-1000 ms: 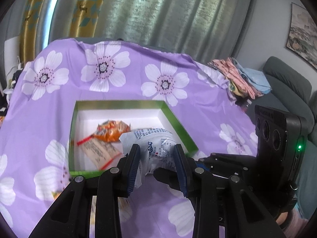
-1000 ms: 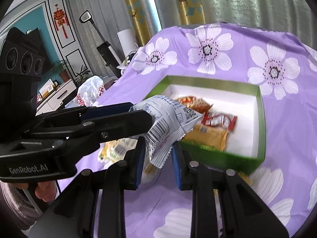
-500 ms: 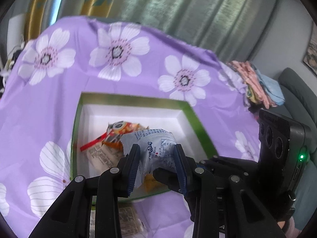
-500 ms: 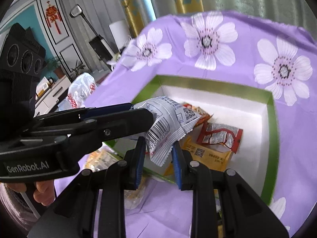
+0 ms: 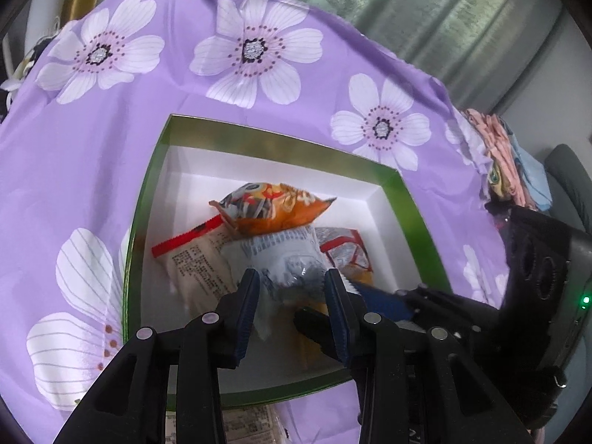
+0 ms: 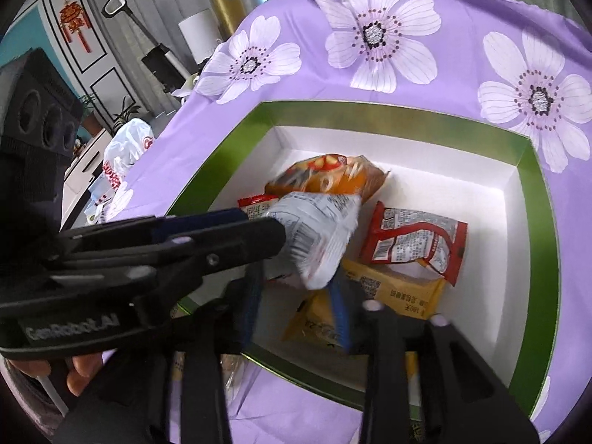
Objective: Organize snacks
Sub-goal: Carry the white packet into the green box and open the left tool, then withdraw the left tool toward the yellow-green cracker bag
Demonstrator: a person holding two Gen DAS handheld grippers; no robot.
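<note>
Left wrist view: black two-finger left gripper w/ blue pads (image 5: 290, 288) is clamped on a crinkly white-and-grey plastic snack pouch (image 5: 285, 259), held over the inside of a green-rimmed cardboard box w/ white lining (image 5: 281, 144). Box sits on a purple tablecloth w/ big white flowers (image 5: 92, 148). Inside the box, under and behind the pouch: orange puffy snack bag (image 5: 281, 207), pale flat packet w/ red edge strip (image 5: 196, 259), red-and-silver foil packet (image 5: 347, 248).

Right wrist view: same pouch (image 6: 318, 229) sticks out of the left gripper (image 6: 281, 236), which reaches in from the left side. Right gripper (image 6: 296, 296) has its fingers apart, blurred, just below the pouch; one blue pad sits near the pouch's lower edge, can't tell if touching. Below it a yellow flat packet (image 6: 392, 292) lies on the box floor, w/ the red-and-silver packet (image 6: 414, 240) overlapping its far edge and the orange bag (image 6: 329, 174) further back. White plastic shopping bag w/ red print (image 6: 125, 151) sits off the table, left bkgd.
</note>
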